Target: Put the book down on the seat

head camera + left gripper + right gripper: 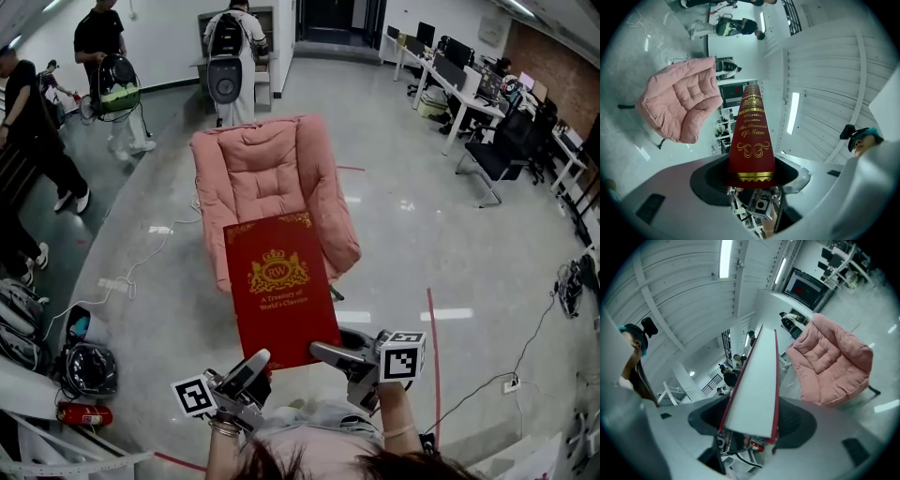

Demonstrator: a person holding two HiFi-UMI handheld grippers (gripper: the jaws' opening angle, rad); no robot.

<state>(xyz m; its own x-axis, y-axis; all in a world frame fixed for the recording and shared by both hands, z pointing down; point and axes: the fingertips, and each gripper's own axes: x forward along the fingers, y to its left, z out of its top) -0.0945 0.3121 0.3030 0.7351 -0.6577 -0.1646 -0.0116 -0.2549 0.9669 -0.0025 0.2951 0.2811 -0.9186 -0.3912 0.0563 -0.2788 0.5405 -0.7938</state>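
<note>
- Closest to you: the left gripper (251,367) has its fingers clamped on the spine edge of the red book (279,286), down at the near corner. In the left gripper view the gold-lettered spine sits right between them.
- The right gripper (323,354) is doing the same on the other near corner. Its fingers are spread fairly wide but pressed on the page-edge side, with the white page block filling the gap.
- So the book's in the air between both grippers, front cover facing up at you and far end pointing away. As far as I can tell it isn't touching anything else.
- Beyond it is the pink padded seat (267,173), on the shiny floor (422,253). Its cushion looks empty.
- Progress: the pickup's done, the put-down isn't. You've got to carry it forward, lower it flat onto the cushion, then let go.
- Way back: people standing around and office desks (450,75), not in your path.
</note>
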